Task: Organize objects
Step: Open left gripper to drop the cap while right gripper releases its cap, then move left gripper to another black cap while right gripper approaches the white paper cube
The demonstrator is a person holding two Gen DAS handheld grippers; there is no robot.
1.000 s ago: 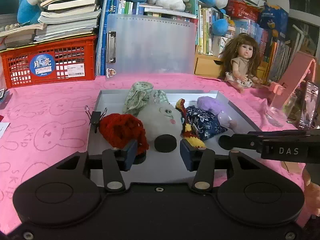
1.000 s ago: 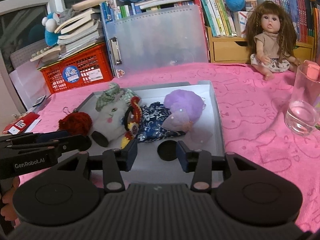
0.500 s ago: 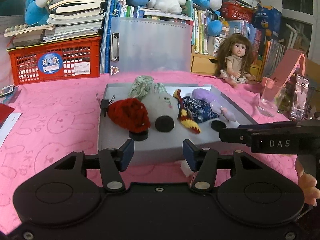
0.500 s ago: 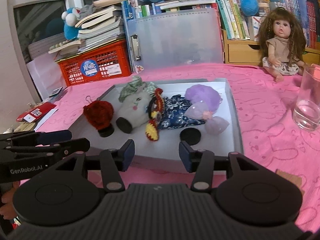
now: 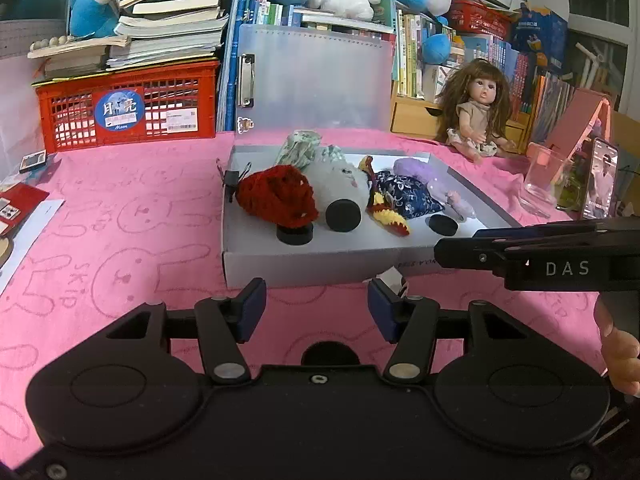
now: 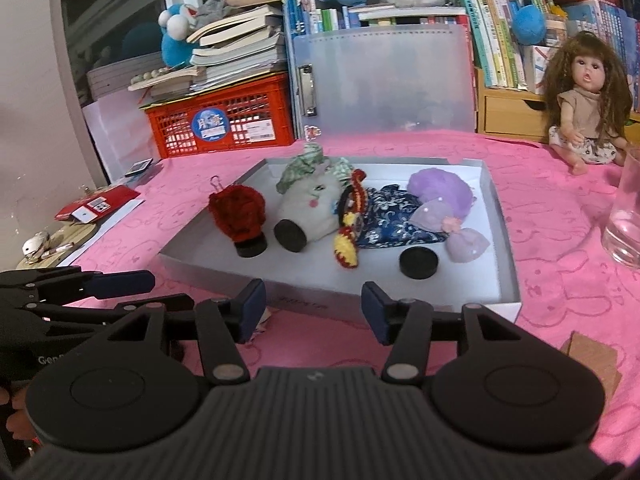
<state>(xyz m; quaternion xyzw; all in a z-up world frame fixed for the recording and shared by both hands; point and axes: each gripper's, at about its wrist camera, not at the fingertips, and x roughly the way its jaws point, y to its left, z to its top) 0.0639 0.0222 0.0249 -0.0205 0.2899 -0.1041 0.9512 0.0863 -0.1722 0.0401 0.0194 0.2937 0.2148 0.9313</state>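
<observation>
A shallow white tray (image 5: 304, 266) (image 6: 505, 240) sits on the pink cloth. In it lie a red crocheted toy (image 5: 276, 196) (image 6: 238, 214), a grey plush with a green cap (image 5: 340, 182) (image 6: 314, 200), a red-yellow knitted piece (image 6: 346, 236), a blue patterned pouch (image 5: 406, 196) (image 6: 386, 218), a purple plush (image 6: 438, 196) and black round bases (image 6: 419, 263). My left gripper (image 5: 316, 310) is open and empty, just in front of the tray's near wall. My right gripper (image 6: 312, 312) is open and empty, also before the near wall.
A red crate (image 5: 128, 110) with books, a translucent folder (image 5: 316, 80) and a doll (image 5: 482, 116) (image 6: 584, 108) stand behind the tray. A glass (image 5: 546, 178) (image 6: 626, 224) stands at the right. Cards and small items (image 6: 94, 208) lie at the left.
Both grippers have drawn back from over the tray to in front of its near wall. Both stay open. The toys in the tray have not moved.
</observation>
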